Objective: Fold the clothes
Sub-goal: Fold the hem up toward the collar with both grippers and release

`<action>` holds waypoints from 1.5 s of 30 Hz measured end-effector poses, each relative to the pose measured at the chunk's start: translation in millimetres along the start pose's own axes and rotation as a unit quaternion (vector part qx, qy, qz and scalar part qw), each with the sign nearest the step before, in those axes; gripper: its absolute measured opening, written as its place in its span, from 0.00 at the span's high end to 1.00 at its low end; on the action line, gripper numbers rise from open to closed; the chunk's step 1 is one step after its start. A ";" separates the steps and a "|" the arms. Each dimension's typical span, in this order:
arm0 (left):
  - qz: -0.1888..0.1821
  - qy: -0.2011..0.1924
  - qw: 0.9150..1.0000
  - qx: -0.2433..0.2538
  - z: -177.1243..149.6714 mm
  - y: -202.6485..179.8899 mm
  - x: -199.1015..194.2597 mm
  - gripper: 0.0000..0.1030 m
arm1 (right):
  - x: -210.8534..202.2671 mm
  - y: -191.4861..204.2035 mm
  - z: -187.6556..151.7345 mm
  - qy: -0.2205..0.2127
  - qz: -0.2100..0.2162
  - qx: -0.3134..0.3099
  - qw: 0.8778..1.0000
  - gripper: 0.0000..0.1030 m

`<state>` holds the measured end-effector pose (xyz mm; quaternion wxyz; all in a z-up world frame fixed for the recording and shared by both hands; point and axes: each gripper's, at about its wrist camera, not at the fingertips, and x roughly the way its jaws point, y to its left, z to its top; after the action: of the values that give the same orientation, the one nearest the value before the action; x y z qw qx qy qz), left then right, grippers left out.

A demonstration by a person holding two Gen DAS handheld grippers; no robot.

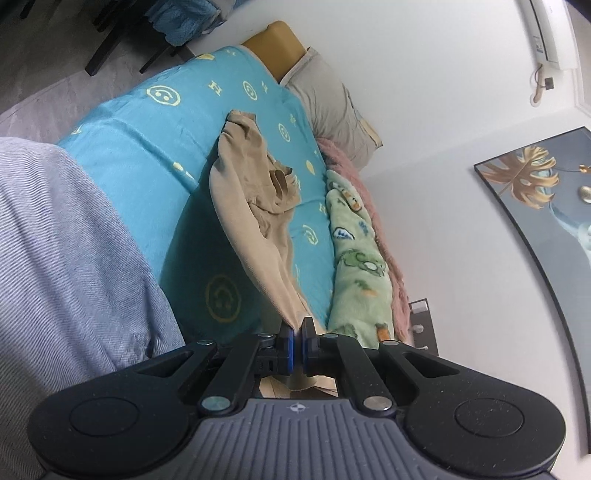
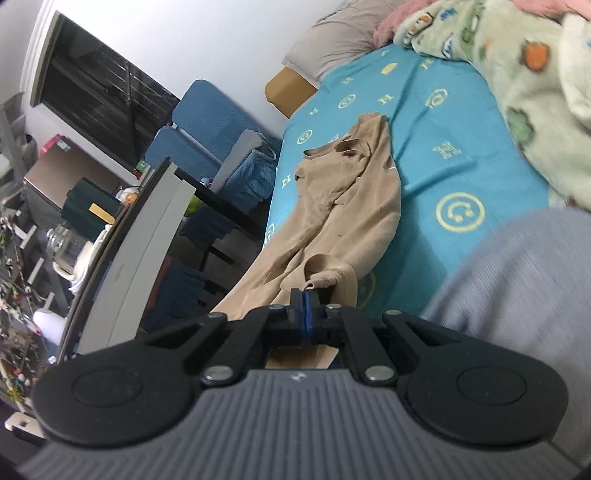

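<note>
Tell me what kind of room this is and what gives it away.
Most likely a bedroom at home: a bed under a turquoise sheet, pillows at its head against the wall, a green fleece blanket, and an air conditioner up on the wall.

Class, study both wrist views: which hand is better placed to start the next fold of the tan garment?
Probably neither: both tongs pinch it. Left tongs grip a stretched end of the tan garment; right tongs pinch a bunched hem. Both should move together.

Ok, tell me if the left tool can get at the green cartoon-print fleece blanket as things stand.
Probably not freely: the left tool is shut on the beige stretchy garment, though the green cartoon-print fleece blanket lies unobstructed alongside.
</note>
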<state>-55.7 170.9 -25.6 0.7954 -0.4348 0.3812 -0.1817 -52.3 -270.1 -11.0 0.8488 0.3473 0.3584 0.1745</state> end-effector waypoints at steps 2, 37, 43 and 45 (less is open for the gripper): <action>0.000 0.001 1.000 0.002 10.9 -8.6 6.1 0.97 | 4.6 0.8 6.7 -0.003 -0.003 0.001 1.000 0.96; 0.246 0.005 0.925 0.289 218.2 19.1 392.4 0.78 | 371.9 -100.3 223.0 0.065 -0.169 -0.081 0.980 0.94; 0.242 -0.042 0.903 0.354 182.7 -30.0 337.4 0.20 | 326.8 -63.1 207.7 0.030 -0.177 -0.124 0.976 0.92; 0.234 -0.055 0.899 0.365 168.5 -44.9 314.9 0.19 | 309.7 -44.2 196.3 0.022 -0.183 -0.155 0.970 0.86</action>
<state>277.7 43.7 -73.7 0.9375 -0.0212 0.3347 -0.0927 304.3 -223.3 -95.0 0.9016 0.1358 0.4034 0.0773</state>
